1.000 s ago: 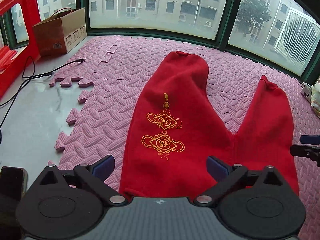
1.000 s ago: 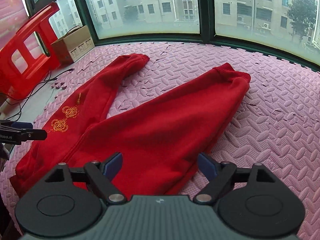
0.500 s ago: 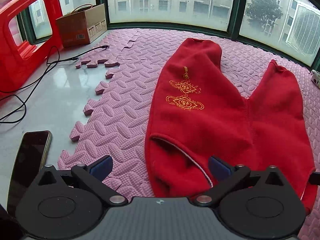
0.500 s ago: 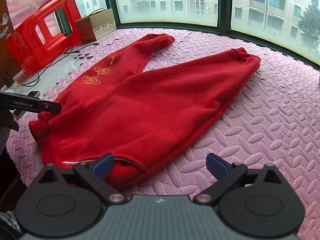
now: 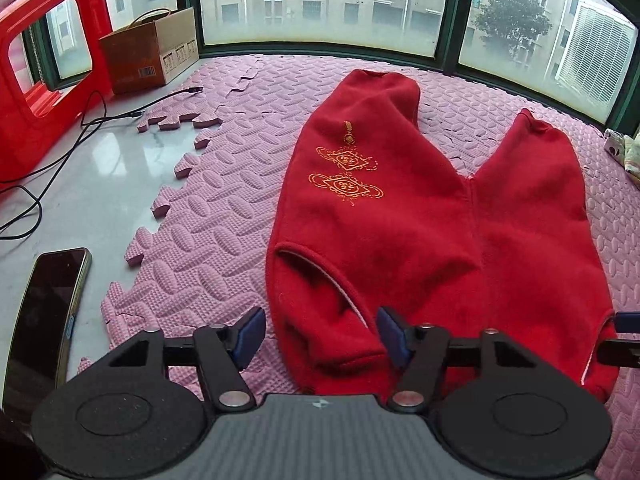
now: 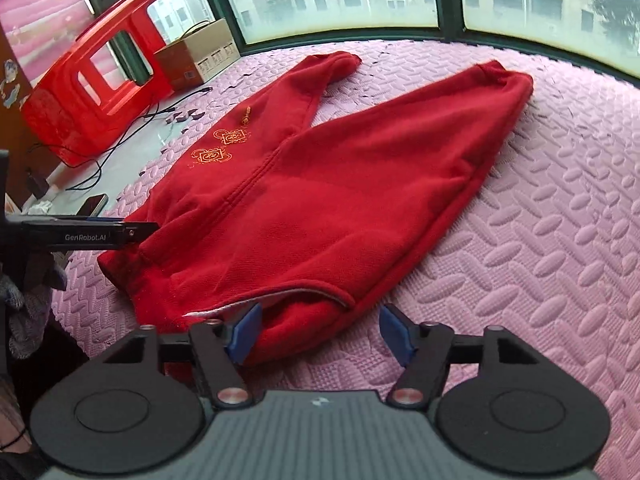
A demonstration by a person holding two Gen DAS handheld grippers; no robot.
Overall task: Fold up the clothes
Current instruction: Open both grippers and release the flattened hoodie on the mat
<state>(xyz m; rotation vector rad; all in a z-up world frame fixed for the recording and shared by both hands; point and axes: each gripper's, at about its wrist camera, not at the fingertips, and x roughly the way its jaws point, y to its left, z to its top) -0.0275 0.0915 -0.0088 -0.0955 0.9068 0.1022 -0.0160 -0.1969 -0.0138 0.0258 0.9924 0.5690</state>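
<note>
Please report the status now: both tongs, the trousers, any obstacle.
Left tongs open, right tongs open, both at waistband. Red trousers flat, unfolded. Phone lies off mat.

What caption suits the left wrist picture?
Open left gripper at the waistband of red trousers spread on pink foam mat.

so both grippers pulled back toward the waistband end of the red pants (image 5: 400,232); left gripper (image 5: 321,336) had its jaws wide a second ago, now they've narrowed around the waistband corner; right gripper (image 6: 320,328) same deal, jaws closer in at the opposite corner
</note>
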